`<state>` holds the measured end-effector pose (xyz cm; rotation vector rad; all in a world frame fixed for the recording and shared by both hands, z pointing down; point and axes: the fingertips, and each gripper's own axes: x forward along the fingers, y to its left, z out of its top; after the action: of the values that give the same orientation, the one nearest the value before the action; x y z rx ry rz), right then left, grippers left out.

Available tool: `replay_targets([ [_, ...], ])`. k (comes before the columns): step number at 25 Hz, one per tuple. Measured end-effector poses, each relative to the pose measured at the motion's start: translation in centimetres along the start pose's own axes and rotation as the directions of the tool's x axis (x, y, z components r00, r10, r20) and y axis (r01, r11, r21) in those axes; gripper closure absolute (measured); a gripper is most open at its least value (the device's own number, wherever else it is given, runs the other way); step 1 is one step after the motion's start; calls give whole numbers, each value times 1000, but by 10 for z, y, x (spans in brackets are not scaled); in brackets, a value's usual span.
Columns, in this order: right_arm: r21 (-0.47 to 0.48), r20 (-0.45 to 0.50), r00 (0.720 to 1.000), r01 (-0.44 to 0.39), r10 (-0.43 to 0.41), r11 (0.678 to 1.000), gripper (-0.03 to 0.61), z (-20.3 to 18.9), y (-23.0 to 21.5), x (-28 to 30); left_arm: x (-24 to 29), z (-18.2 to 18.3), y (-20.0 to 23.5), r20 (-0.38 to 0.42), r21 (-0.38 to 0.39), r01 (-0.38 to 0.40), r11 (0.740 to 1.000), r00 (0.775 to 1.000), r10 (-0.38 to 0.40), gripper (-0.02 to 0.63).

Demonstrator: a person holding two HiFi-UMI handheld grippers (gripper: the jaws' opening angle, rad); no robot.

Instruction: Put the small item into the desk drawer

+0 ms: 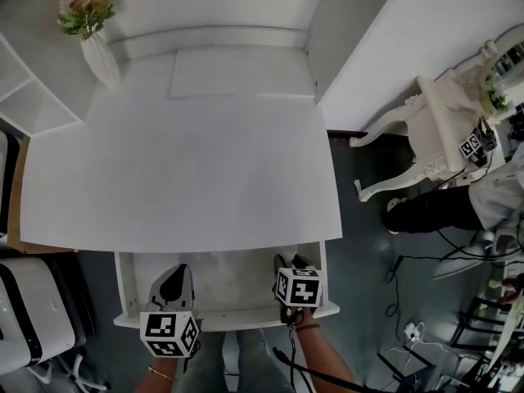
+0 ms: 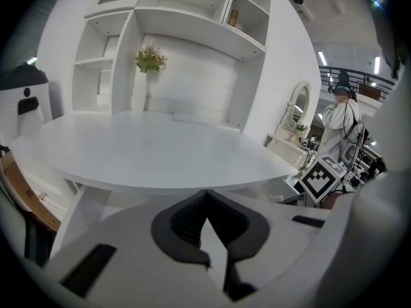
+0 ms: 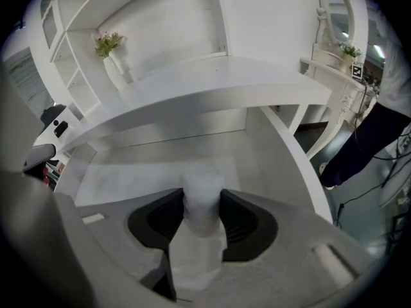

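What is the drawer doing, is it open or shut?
Open: the drawer sticks out from under the desk top, its inside showing.

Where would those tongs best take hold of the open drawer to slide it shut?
Probably the top edge of the drawer's front panel, from above, a jaw either side: it is a thin upright board, clear above. The left tongs are shut and empty; the right tongs hold the small white item.

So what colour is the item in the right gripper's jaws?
White item; right gripper view shows it best.
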<state>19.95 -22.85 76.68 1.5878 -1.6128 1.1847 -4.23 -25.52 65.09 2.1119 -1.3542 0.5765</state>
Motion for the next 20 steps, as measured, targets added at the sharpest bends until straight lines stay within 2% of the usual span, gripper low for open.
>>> replay_targets([
  [12,-29,8,1000,-4,4,1000,410,7,2,13,-3,1,10,-2,-11,-23,1000,1000,23,620],
  [20,-46,-7,1000,-25,25,999,394,3,3,17,-4,2,6,-5,-3,-12,1000,1000,12,620],
])
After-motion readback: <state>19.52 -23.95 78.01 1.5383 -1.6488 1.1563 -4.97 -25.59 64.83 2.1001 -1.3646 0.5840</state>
